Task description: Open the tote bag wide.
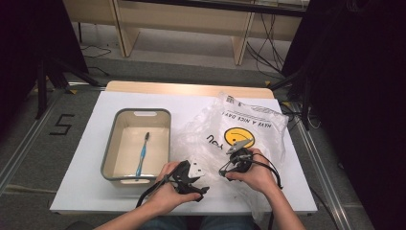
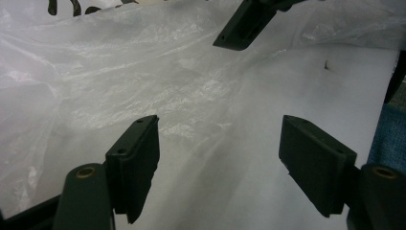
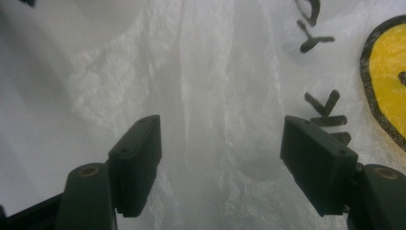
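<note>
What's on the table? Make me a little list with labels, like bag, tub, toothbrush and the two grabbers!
bag: thin clear plastic bag with a yellow smiley face, crumpled on the table's right half
tub: grey tub with a cream inside, left of the bag
toothbrush: blue toothbrush lying inside the tub
left gripper: jaws open, at the bag's near edge, holding nothing
right gripper: jaws open over the bag, holding nothing
table: white top
</note>
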